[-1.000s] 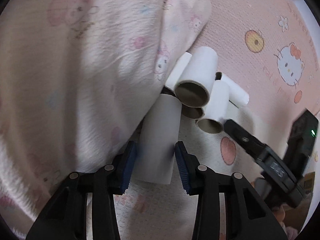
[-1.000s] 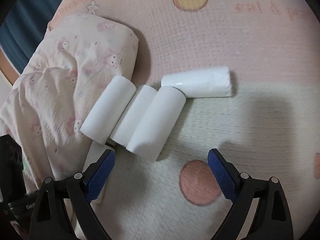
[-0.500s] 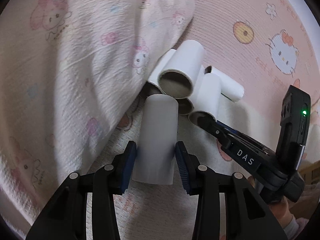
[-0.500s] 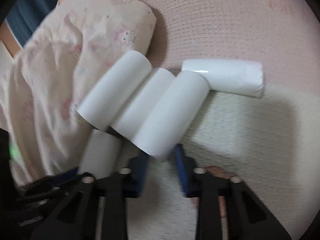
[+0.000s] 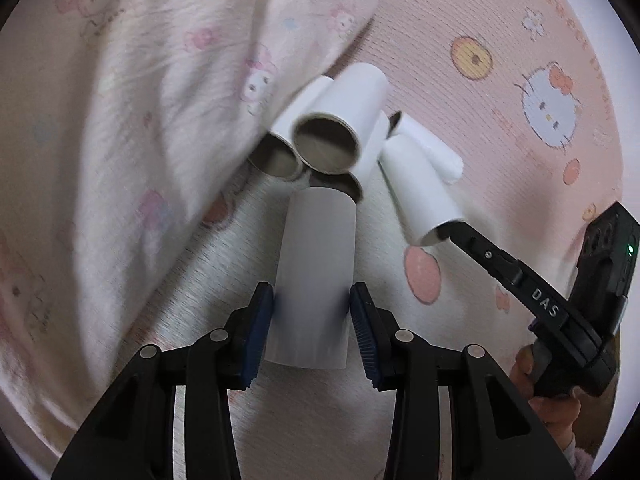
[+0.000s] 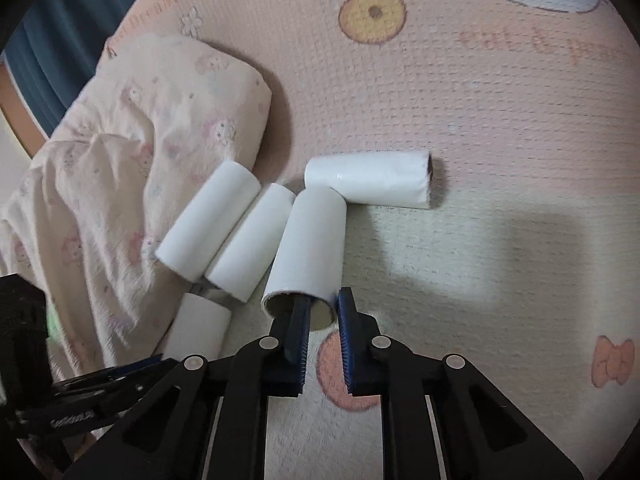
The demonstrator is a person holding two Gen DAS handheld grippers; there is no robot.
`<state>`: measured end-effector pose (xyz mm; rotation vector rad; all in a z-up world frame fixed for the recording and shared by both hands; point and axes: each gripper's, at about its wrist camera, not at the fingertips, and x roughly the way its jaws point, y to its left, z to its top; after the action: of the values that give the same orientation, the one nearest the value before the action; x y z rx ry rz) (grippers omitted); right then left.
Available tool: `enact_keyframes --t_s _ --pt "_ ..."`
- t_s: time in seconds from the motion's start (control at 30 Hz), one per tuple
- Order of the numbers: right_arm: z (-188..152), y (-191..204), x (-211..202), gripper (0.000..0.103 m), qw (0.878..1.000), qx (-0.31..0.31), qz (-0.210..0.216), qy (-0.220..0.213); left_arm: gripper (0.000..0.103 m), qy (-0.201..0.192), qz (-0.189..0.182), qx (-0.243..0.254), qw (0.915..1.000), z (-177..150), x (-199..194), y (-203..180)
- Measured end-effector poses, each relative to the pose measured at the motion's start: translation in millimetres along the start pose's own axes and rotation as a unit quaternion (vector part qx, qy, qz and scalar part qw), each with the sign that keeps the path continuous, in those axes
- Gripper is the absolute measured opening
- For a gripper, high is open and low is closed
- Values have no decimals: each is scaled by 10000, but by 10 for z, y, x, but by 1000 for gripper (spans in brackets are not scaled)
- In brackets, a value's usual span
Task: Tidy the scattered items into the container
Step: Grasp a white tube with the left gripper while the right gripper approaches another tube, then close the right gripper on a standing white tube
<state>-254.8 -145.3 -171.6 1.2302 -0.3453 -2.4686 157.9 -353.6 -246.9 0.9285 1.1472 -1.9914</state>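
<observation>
here the left gripper (image 5: 312, 308) clamped a white cardboard tube (image 5: 314, 272) across its body, tube lying on the pink mat (image 5: 500, 128) beside the rumpled blanket (image 5: 140, 120). the right gripper (image 6: 323, 312) pinched the rim of a second tube (image 6: 310, 248), one finger inside its open end. three more tubes (image 6: 244, 236) lay just beside it.

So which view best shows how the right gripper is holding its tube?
The right wrist view: the right gripper pinches the wall of the tube, one finger inside its open end. The left wrist view shows only the outer finger reaching that tube.
</observation>
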Motion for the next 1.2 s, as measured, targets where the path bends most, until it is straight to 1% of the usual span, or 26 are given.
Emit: enact_keyframes --t_s 0.07,0.13,0.23,0.33,0.4,0.47,0.5,0.57,0.67,0.7,0.8,0.83,0.87,0.9,0.93,0.97,1.03,1.13,1.2 --pt "-69 20 -86 11 9999 75 3 -66 44 88 -117 7 9999 -46 15 -38" --pt "-183 126 -124 11 9999 139 18 -99 44 164 -211 -16 9996 -90 26 -63" --pt "-320 156 -219 11 9997 196 -80 -77 44 135 -211 -10 9997 -123 28 -103" --pt "-204 165 -193 13 9997 214 -52 60 44 124 -251 -64 9996 -62 89 -153" --pt "-113 169 -148 26 9996 247 -108 57 44 87 -261 -99 9996 -5 142 -190" --pt "-76 171 -118 57 9998 217 18 0 44 35 -272 -151 9995 38 191 -209" --pt "-64 182 -87 58 9998 183 67 2 44 14 -290 -193 9994 63 212 -216" --pt "-54 197 -13 58 9997 202 105 41 44 21 -325 -263 9991 79 226 -207" --pt "-58 185 110 58 9991 307 254 124 44 1 -314 -233 9992 85 239 -241" --pt "-59 178 154 58 9990 342 241 139 44 -5 -307 -232 9993 86 245 -250" --pt "-57 195 276 58 9990 232 285 274 44 -21 -317 -232 9992 83 258 -280" --pt "-59 215 317 56 9989 132 336 304 44 -26 -333 -223 9992 77 259 -272" --pt "-66 222 364 52 9986 29 357 389 44 -46 -350 -163 9992 67 267 -285" --pt "-73 240 442 44 9979 -99 269 573 44 -70 -347 -94 9993 53 267 -293" --pt "-84 251 480 39 9974 -197 250 646 44 -107 -328 10 9994 43 269 -317" --pt "-91 253 452 39 9979 -222 267 550 44 -122 -325 78 9994 37 272 -339" --pt "-110 254 415 39 9977 -199 274 589 44 -105 -360 158 9992 22 276 -366" --pt "-165 288 297 39 9977 -310 77 599 44 -21 -385 304 9988 -37 266 -430" --pt "-228 337 152 39 9969 -513 -122 593 44 -10 -275 527 9982 -95 239 -497"
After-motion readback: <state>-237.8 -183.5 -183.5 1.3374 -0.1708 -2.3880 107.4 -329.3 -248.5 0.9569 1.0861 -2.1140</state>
